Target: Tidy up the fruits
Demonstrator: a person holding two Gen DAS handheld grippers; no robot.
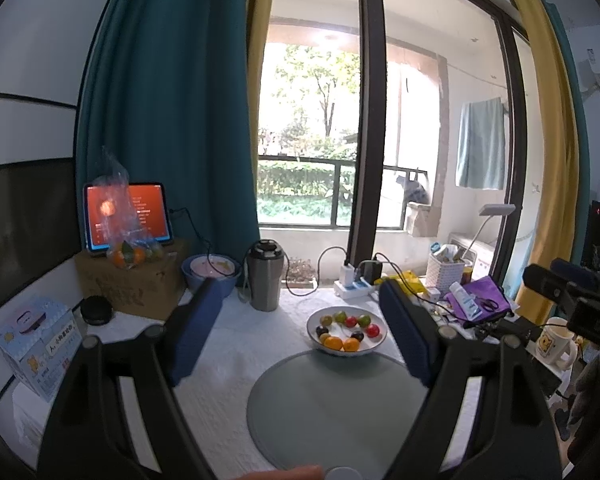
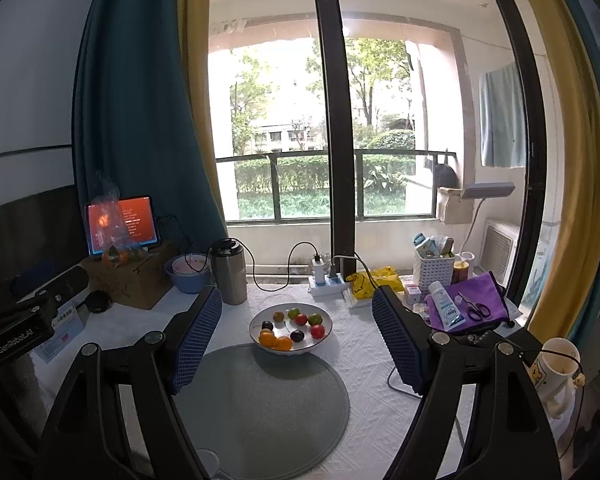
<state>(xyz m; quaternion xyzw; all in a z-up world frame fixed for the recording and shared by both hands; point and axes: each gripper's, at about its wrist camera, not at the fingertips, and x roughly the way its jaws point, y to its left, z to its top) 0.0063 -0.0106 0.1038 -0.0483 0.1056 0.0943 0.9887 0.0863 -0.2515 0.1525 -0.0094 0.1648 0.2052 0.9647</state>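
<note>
A white bowl [image 1: 376,345] [image 2: 324,334] holds several small fruits: oranges [image 1: 333,343] [image 2: 283,343], red [image 1: 373,330] [image 2: 317,331], green [image 1: 340,315] [image 2: 293,313] and dark ones [image 2: 297,335]. It stands at the far edge of a round grey mat [image 1: 332,404] [image 2: 260,404]. My left gripper [image 1: 296,320] is open and empty, held above the mat short of the bowl. My right gripper [image 2: 296,328] is open and empty, with the bowl seen between its fingers. The right gripper's body shows at the right of the left wrist view [image 1: 572,292].
On the white tablecloth stand a steel flask [image 2: 230,272], a blue bowl [image 2: 188,276], a cardboard box [image 2: 128,280] with a tablet and bagged oranges [image 2: 118,256], a power strip [image 2: 328,282], a white basket [image 2: 434,270], a purple cloth with scissors [image 2: 476,308] and a mug [image 2: 556,372].
</note>
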